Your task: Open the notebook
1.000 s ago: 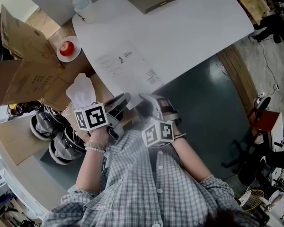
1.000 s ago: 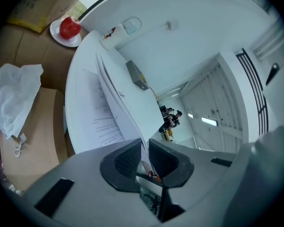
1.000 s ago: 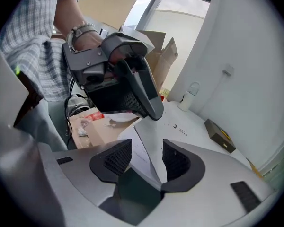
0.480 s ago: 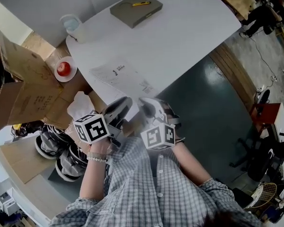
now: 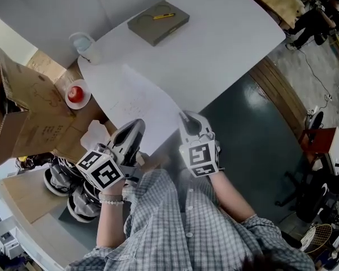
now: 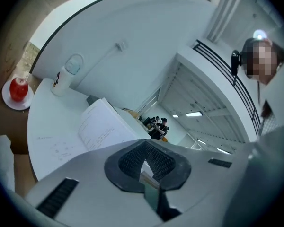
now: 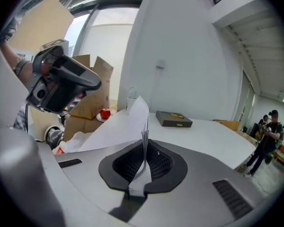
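The white notebook (image 5: 137, 97) lies at the near edge of the white table (image 5: 226, 44). One of its sheets (image 7: 141, 122) stands lifted, and my right gripper (image 5: 185, 117) is shut on that sheet's near corner, which shows edge-on between the pads (image 7: 143, 162). At the notebook's near left edge is my left gripper (image 5: 137, 124), whose jaws have just been closing. They now pinch a thin white and tan edge (image 6: 144, 167), apparently of the notebook. In the left gripper view the raised sheet (image 6: 104, 124) tilts up over the flat page (image 6: 52, 143).
A grey box (image 5: 158, 22) with a yellow pen (image 5: 164, 16) sits at the table's far side. Left of the table are a clear cup (image 5: 85, 45), an apple (image 5: 75, 94) on a plate, an open cardboard box (image 5: 22, 112) and shoes (image 5: 62, 179).
Both grippers have risen and rolled and their jaws have closed. A white sheet has come up off the notebook with the right gripper and now covers the printed page.
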`<state>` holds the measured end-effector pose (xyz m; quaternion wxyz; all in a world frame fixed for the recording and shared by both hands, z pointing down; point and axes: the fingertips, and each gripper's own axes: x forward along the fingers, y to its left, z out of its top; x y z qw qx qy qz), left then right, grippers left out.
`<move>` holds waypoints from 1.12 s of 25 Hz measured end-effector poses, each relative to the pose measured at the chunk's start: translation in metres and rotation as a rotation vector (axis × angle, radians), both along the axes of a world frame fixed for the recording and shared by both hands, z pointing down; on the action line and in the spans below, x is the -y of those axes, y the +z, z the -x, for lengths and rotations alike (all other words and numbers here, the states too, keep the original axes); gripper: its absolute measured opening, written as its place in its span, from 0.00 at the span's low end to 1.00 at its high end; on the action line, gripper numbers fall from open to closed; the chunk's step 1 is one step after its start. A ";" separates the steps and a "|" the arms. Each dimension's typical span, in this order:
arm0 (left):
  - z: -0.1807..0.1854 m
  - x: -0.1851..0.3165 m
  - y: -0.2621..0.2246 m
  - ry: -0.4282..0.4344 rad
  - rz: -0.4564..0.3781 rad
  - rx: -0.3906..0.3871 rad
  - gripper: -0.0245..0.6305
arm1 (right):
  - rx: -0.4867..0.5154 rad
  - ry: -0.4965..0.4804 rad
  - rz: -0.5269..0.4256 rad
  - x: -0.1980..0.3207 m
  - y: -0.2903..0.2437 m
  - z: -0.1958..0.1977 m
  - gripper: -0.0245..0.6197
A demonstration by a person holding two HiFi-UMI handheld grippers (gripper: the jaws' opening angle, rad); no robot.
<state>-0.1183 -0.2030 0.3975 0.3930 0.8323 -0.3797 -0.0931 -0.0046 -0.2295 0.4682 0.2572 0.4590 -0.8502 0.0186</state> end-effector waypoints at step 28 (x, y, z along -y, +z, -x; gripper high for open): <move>-0.019 0.027 -0.013 -0.033 -0.075 0.177 0.05 | 0.066 0.210 0.314 0.089 0.112 -0.110 0.32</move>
